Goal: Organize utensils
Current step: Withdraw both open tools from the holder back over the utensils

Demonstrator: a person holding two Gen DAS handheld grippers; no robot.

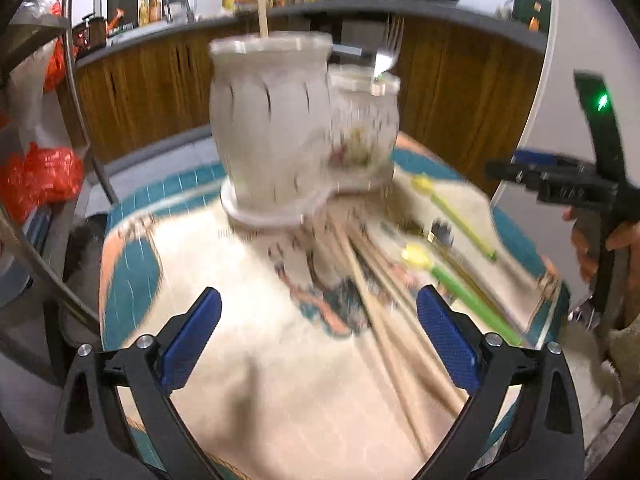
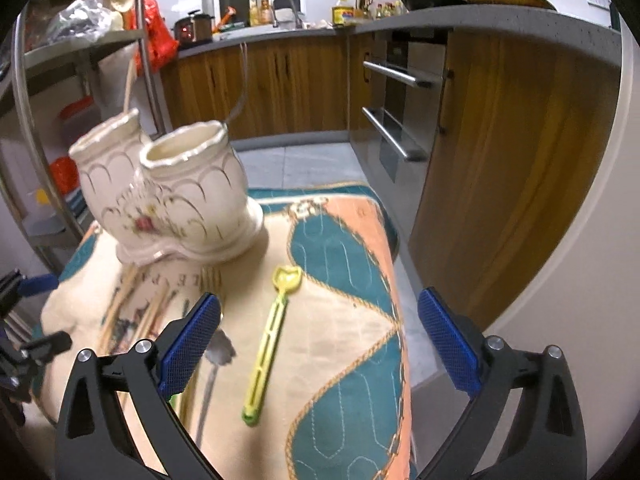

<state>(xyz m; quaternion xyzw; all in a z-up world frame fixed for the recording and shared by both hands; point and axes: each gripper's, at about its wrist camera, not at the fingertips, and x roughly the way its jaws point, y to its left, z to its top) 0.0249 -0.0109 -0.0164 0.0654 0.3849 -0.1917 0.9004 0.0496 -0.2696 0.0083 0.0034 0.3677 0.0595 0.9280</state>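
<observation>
While the left wrist view is smeared by motion blur, its left gripper [image 1: 319,334] shows plainly, blue-padded jaws spread wide with nothing between them, over the beige, teal and peach patterned cloth [image 1: 256,400] that covers the table. Far beyond stands a cream ceramic twin-pot utensil holder [image 1: 276,132] with gold scallop lines. A pale wooden stick [image 1: 262,12] rises from its left pot and a silver metal fork [image 1: 390,46] from its right one. On the cloth, near the right jaw, lies a loose bundle of wooden chopsticks [image 1: 380,304], and right of them two yellow-headed green plastic spoons [image 1: 460,216]. At the far right edge a hand [image 1: 596,244] holds the right gripper [image 1: 560,180], seen from the side.

From the right wrist view, which is sharper, the right gripper [image 2: 319,334] is likewise wide open and empty. One yellow-green spoon [image 2: 272,332] lies on the cloth between the jaws, untouched. The holder [image 2: 176,196] stands far left, its open pot mouths visible here. The chopsticks [image 2: 136,312] lie near left, partly hidden by the left jaw. Only this view shows the steel-handled oven front [image 2: 396,112] at the far right.
</observation>
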